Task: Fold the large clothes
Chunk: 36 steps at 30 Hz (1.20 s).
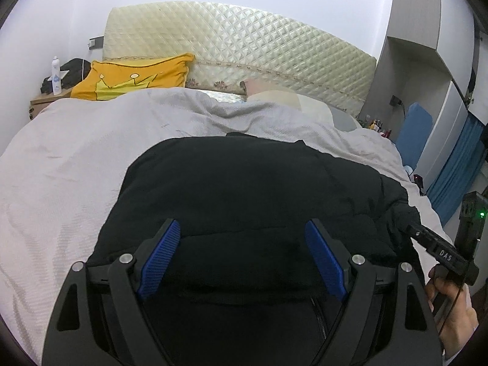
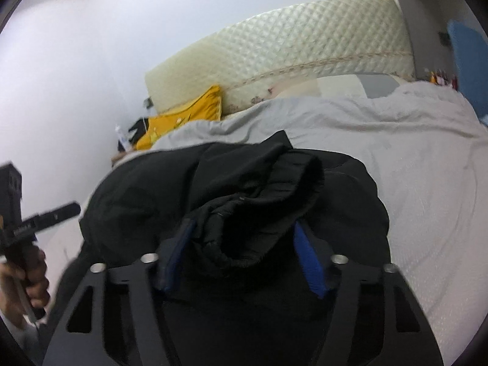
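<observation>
A large black padded jacket (image 1: 244, 189) lies bunched on the grey bed cover (image 1: 76, 158). My left gripper (image 1: 242, 238) is open, its blue pads (image 1: 161, 256) wide apart just above the jacket's near part, holding nothing. In the right wrist view my right gripper (image 2: 244, 244) is also open, with a rolled fold of the jacket (image 2: 259, 207) lying between its blue pads (image 2: 308, 259); the left pad is partly hidden by cloth. The right gripper's body (image 1: 439, 250) shows at the jacket's right edge in the left wrist view, and the left gripper's body (image 2: 45, 213) shows at the left in the right wrist view.
A yellow pillow (image 1: 134, 76) and a quilted cream headboard (image 1: 244, 45) stand at the bed's far end. A nightstand with a bottle (image 1: 56, 76) is at far left. Blue cushions (image 1: 418, 131) and a wardrobe are to the right. The grey cover (image 2: 411, 167) spreads around the jacket.
</observation>
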Motion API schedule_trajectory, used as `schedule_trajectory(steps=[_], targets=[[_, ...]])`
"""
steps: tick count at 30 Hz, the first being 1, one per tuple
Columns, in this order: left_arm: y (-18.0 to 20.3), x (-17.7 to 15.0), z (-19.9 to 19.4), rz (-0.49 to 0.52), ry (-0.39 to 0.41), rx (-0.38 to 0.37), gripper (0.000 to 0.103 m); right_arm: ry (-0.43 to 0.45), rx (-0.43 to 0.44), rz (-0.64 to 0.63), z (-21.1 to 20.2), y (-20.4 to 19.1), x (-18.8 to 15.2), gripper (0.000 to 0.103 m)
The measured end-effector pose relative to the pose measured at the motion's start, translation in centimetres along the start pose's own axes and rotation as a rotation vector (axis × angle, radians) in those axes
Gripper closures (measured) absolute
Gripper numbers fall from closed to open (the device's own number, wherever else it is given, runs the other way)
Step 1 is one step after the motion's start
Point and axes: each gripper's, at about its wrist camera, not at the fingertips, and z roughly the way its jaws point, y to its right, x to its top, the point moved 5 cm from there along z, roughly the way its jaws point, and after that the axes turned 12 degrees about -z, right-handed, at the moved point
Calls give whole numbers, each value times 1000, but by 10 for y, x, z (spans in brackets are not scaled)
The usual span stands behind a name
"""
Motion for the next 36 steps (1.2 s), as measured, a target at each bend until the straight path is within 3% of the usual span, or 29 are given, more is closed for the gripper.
schedule_trajectory(steps=[1,4,10,18,21,22,27,29,31,36], targets=[[1,-1,2,2,-3,2,19,6,-4,-11,0,-1,0,81],[2,-6,5,11,-16,2,19,37,-27,-21,-8,2,2,89],[1,-8,-4,7,-19,-18,19,92,-120,-40,-38,12,17,93],[-1,-6,-7,-1,-17,-14,19,-11,-198,13,-18,39,-15,93],[0,-3,-7,-10,-15,-11,19,-30,-194,39,-15,42,-22,89],[1,-1,-7,-4,-11,-3,19,-30,-193,53,-16,44,-22,81],[9,12,-9,44,12,30,19,6,-222,65,-46,40,-10,71],[11,17,-7,70,25,27,19,43,-252,50,-59,34,2,62],[11,24,-3,97,56,43,19,96,-248,35,-68,24,17,42],[-4,39,23,33,30,41,19,85,-230,-68,-40,-3,47,41]])
